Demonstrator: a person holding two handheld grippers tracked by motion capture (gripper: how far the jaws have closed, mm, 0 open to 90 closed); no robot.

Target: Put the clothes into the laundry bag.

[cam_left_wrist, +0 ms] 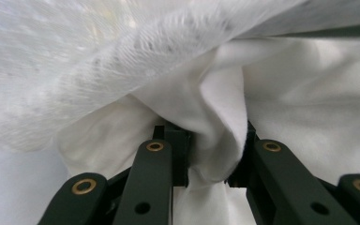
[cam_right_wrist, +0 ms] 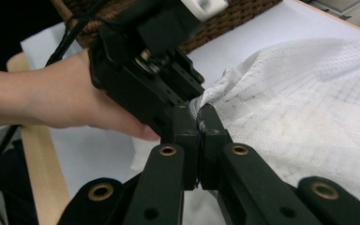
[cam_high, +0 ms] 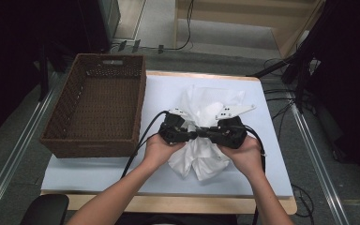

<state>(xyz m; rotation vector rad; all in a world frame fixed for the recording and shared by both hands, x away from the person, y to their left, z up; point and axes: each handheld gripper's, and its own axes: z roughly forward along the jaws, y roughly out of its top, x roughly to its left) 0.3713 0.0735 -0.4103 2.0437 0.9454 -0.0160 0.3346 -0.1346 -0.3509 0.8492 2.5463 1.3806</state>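
Note:
A crumpled white cloth point(cam_high: 201, 103) lies on the white mat in the middle of the table. Both grippers meet tip to tip over its centre. My left gripper point(cam_high: 194, 134) comes in from the left, and in its own view it point(cam_left_wrist: 211, 154) is shut on a thick fold of the cloth point(cam_left_wrist: 215, 108). My right gripper point(cam_high: 211, 133) comes in from the right. In the right gripper view it point(cam_right_wrist: 199, 125) is shut on the cloth's mesh-textured edge point(cam_right_wrist: 300, 108), directly against the left gripper point(cam_right_wrist: 187, 93) and the hand holding it.
An empty brown wicker basket point(cam_high: 91, 146) stands on the left part of the mat point(cam_high: 122, 168), close beside the left hand. Cables trail from both grippers toward the table's near wooden edge point(cam_high: 178, 204). Metal rails run along the floor on both sides.

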